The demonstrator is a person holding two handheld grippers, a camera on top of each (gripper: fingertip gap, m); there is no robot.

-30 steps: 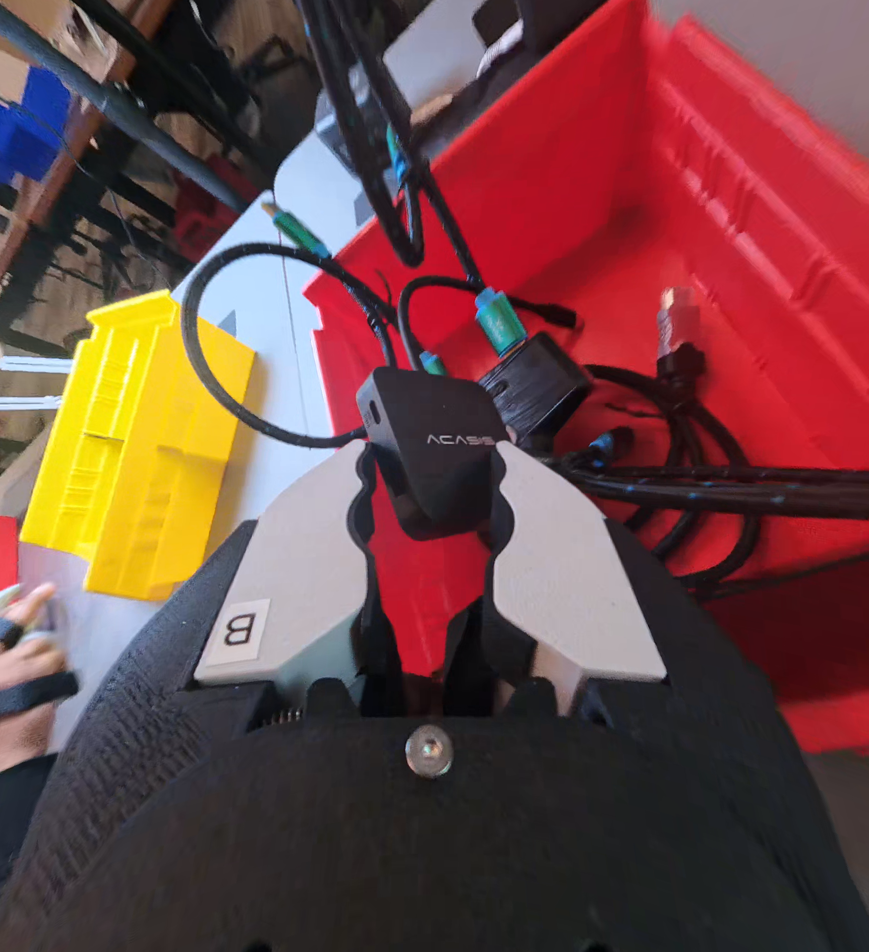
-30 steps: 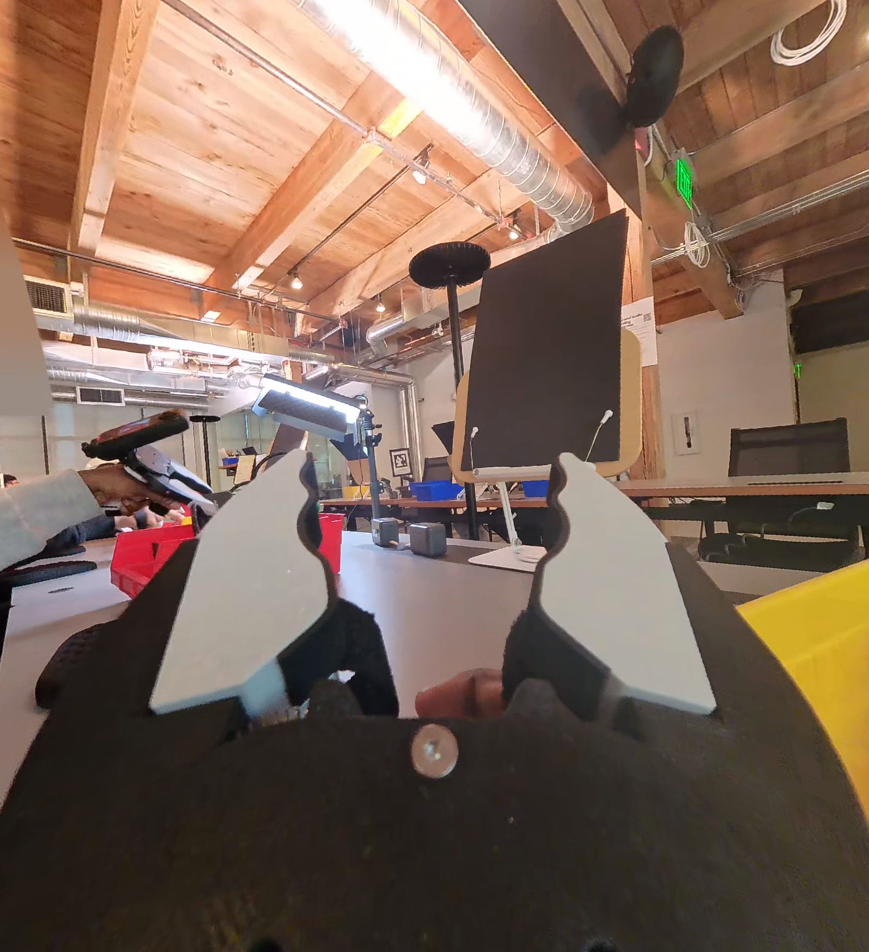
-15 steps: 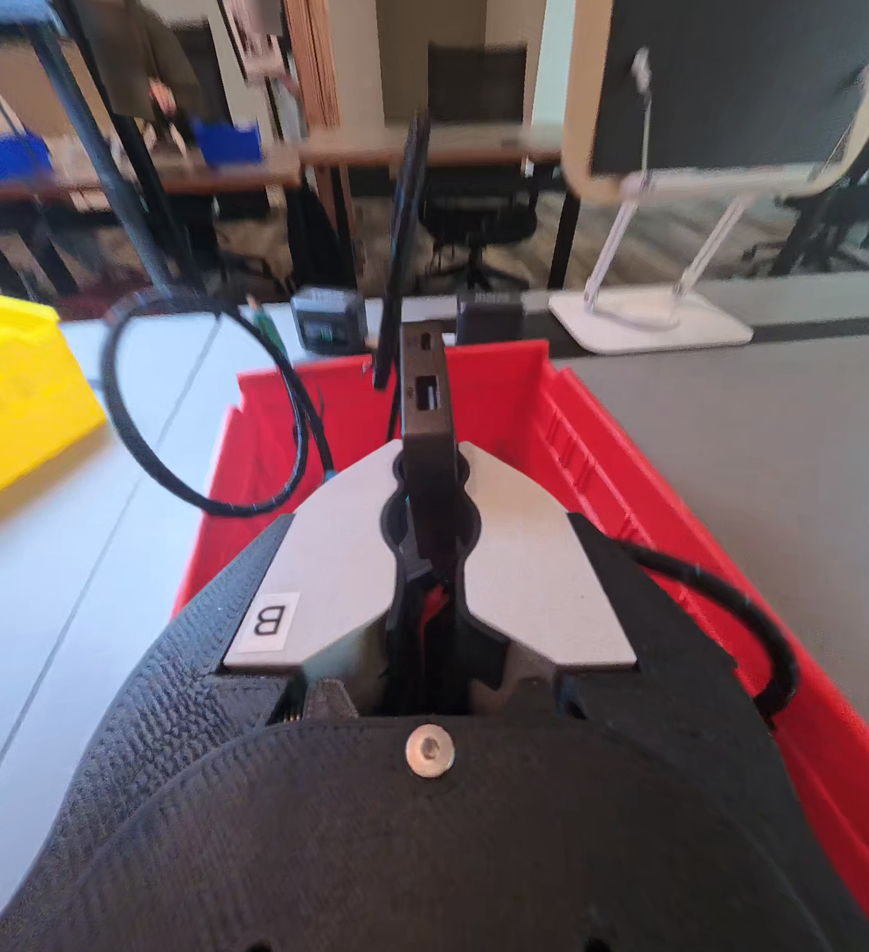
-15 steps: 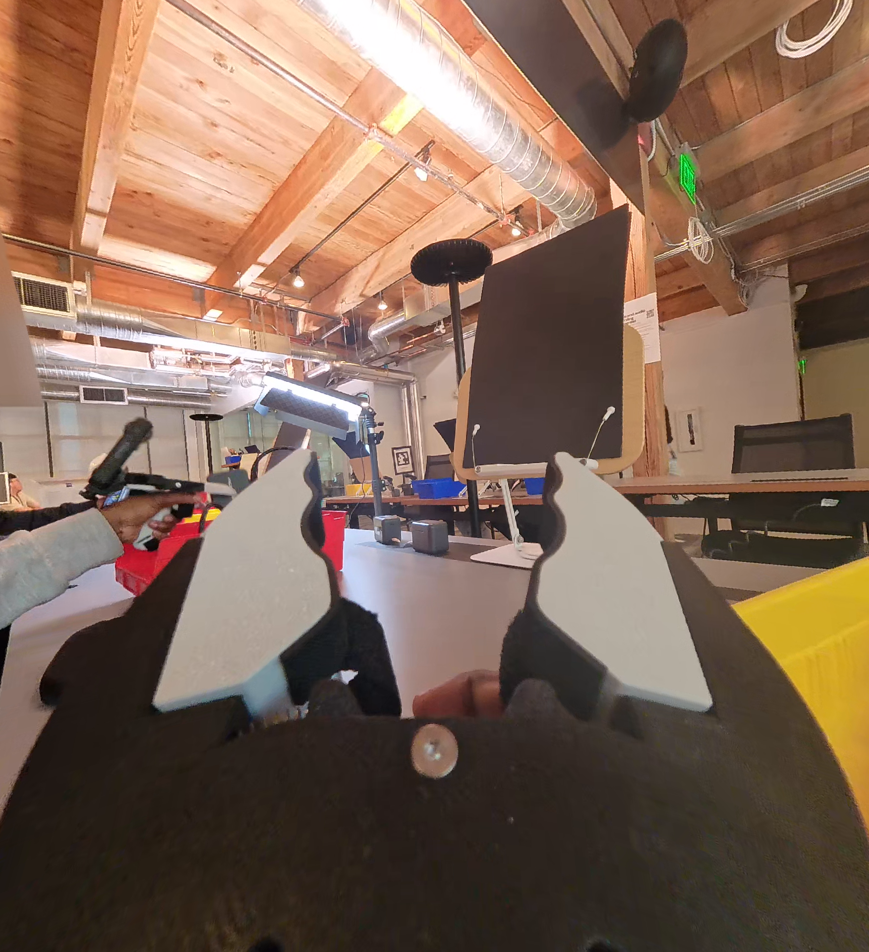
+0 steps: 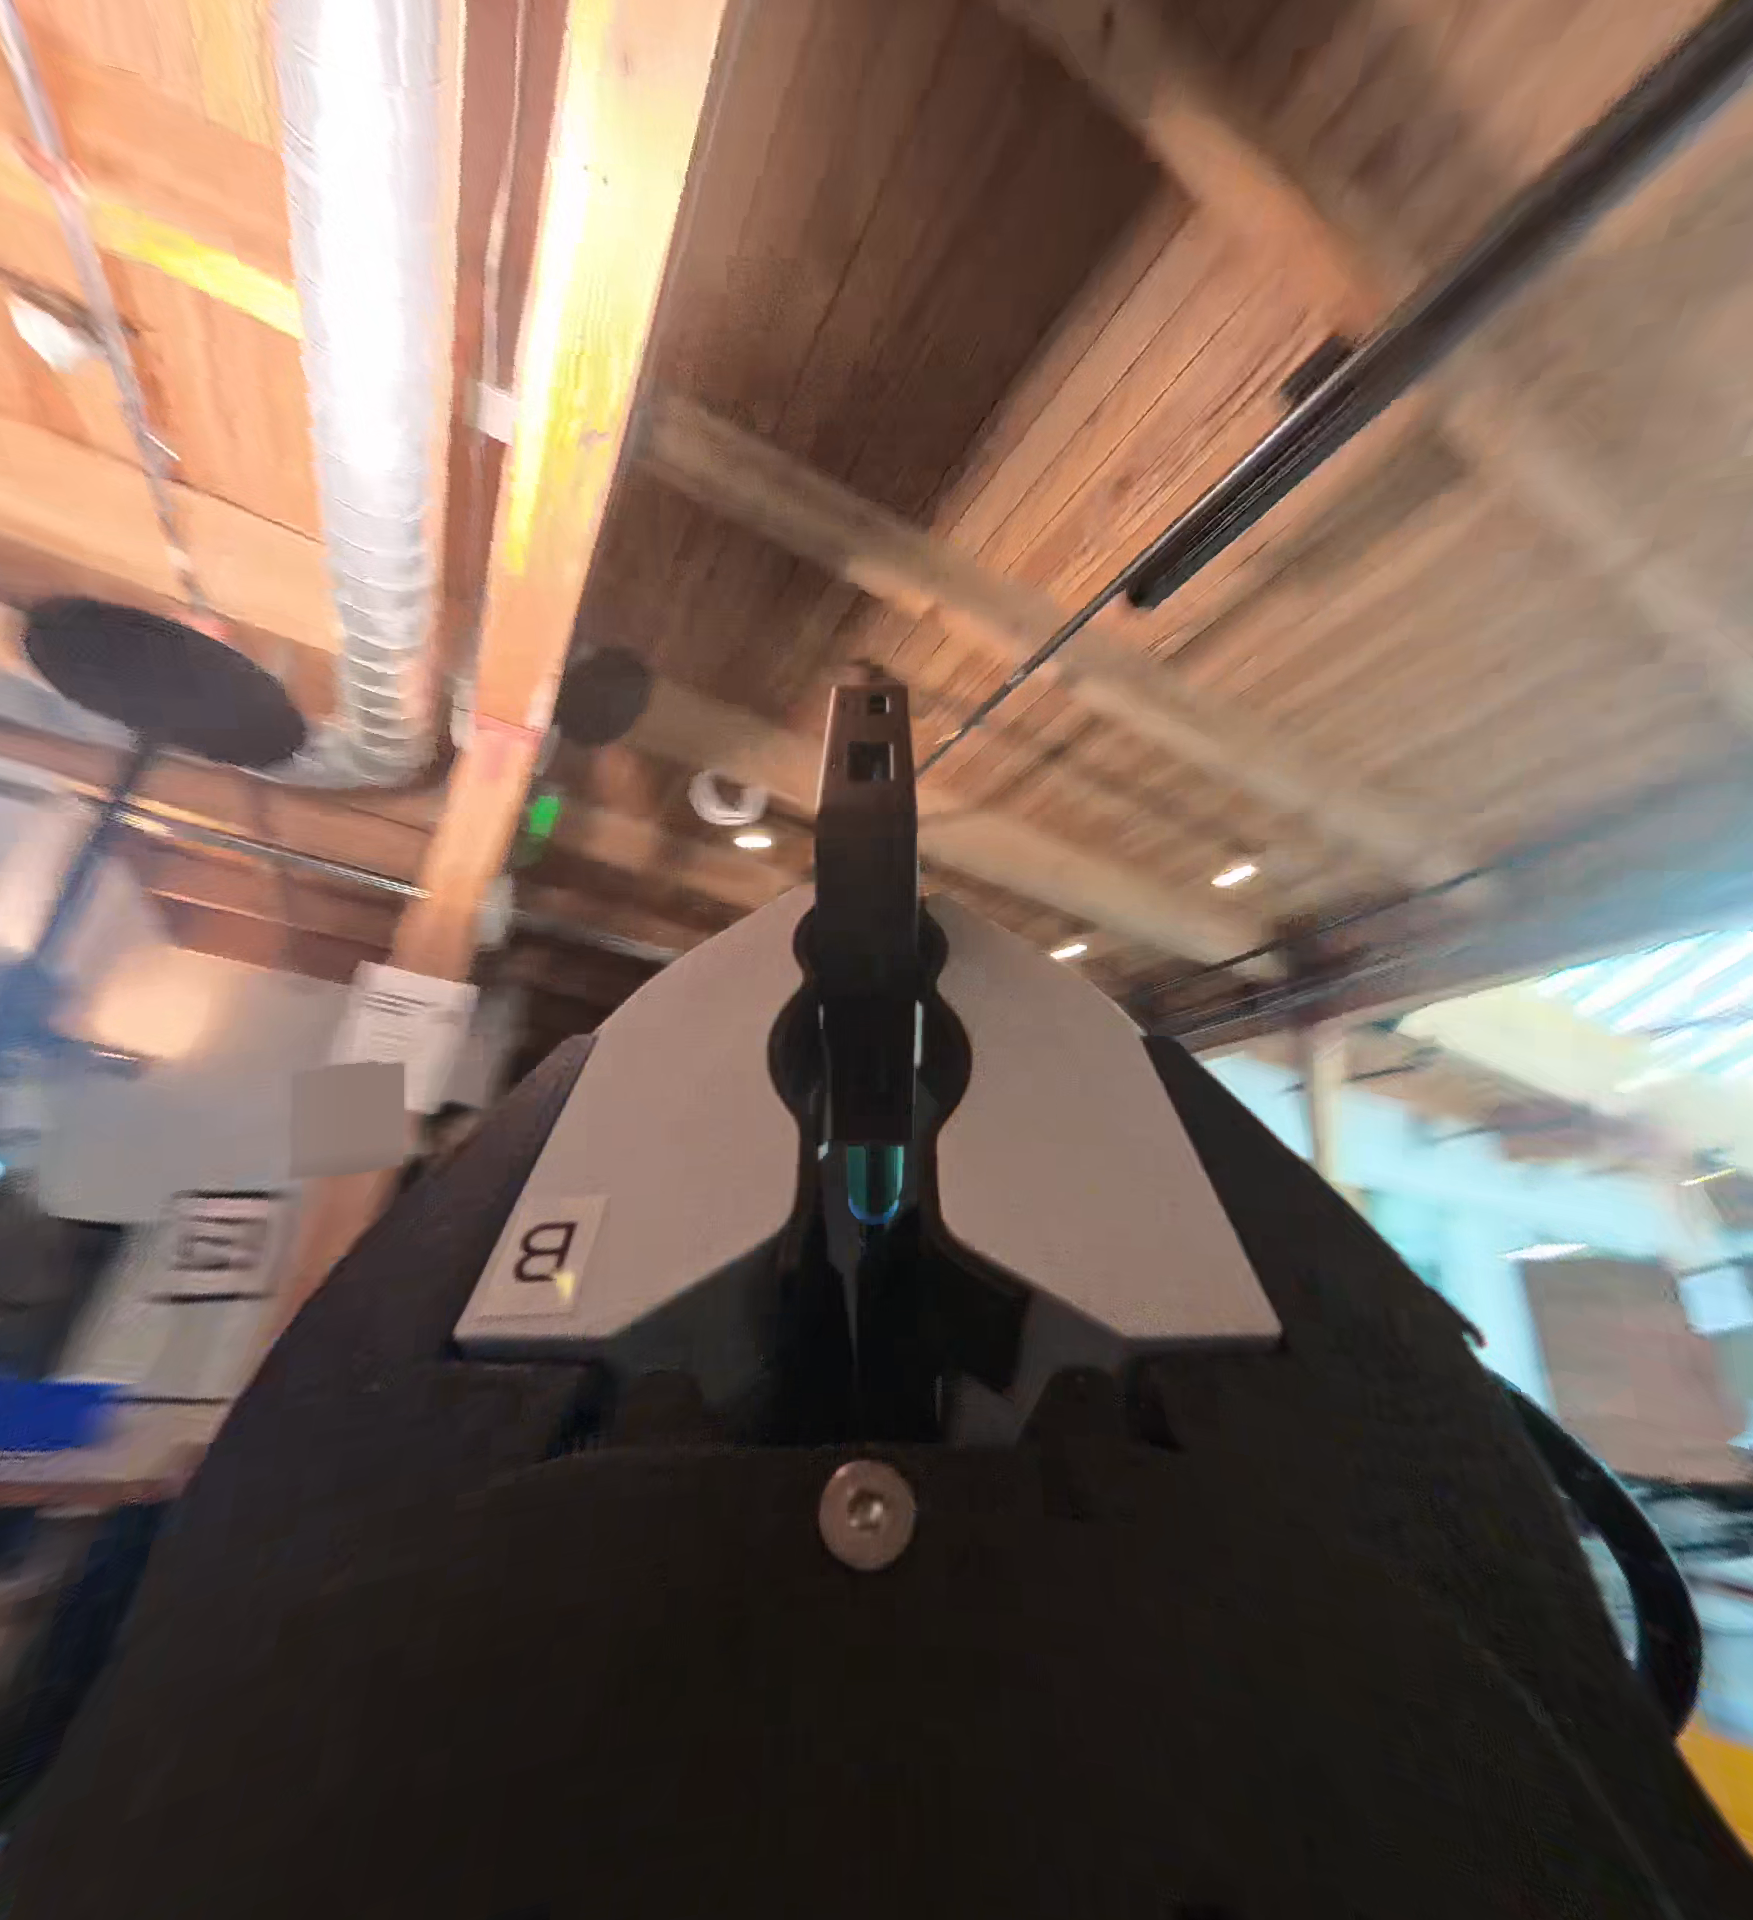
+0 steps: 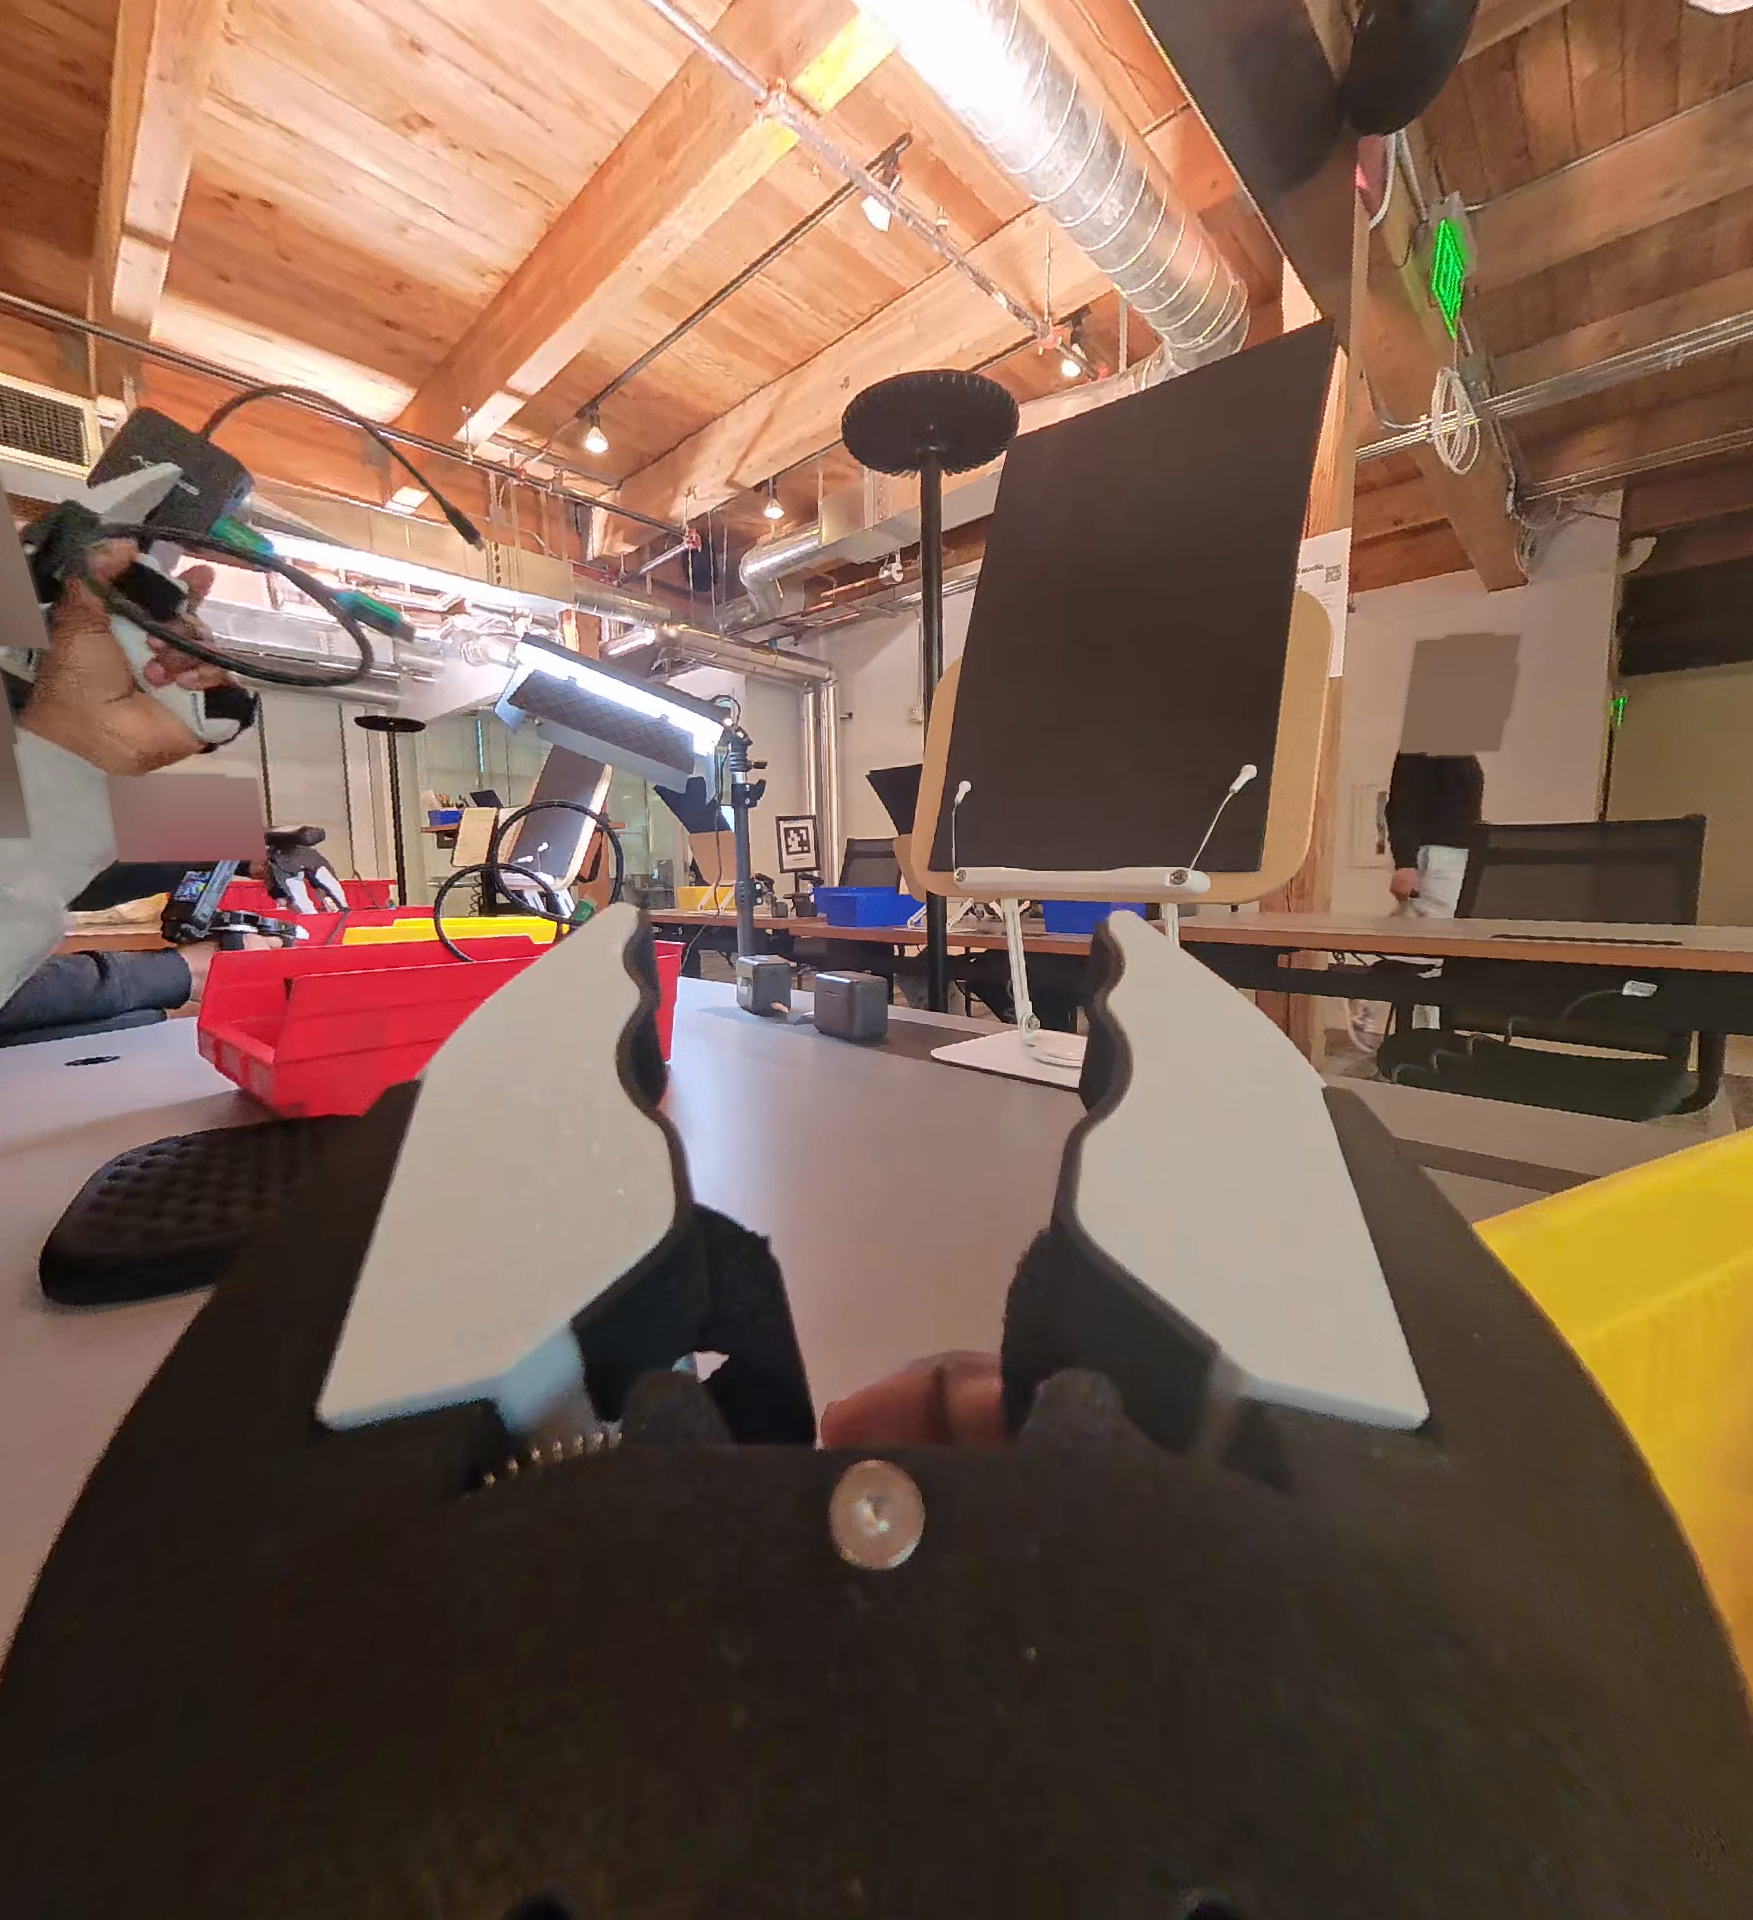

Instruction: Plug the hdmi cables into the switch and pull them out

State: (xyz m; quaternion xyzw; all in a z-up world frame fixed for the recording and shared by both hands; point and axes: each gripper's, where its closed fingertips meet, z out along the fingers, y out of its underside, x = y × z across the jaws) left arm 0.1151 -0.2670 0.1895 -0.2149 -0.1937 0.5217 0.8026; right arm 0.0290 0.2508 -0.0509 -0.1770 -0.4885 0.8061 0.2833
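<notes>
My left gripper (image 5: 867, 925) is shut on the black HDMI switch (image 5: 864, 831), held edge-on and pointing up at the wooden ceiling. A green-tipped plug (image 5: 870, 1179) shows at the switch's near end between the fingers. In the right wrist view the switch (image 6: 171, 480) is high at the far left, held by the left gripper in a person's hand (image 6: 113, 675), with black cables (image 6: 332, 623) and green connectors (image 6: 378, 613) dangling from it. My right gripper (image 6: 872, 987) is open and empty, low over the grey table (image 6: 851, 1143).
A red bin (image 6: 332, 1029) stands on the table at left, a yellow bin (image 6: 1682, 1351) at the near right. A black textured pad (image 6: 176, 1205) lies at left. A black board on a stand (image 6: 1121, 665) and two small grey cubes (image 6: 830, 997) are behind. People are in the background.
My left gripper lifted the switch out of the red bin and swung it upward, from facing the table to facing the ceiling. The cables came up with it. My right gripper stayed open and still.
</notes>
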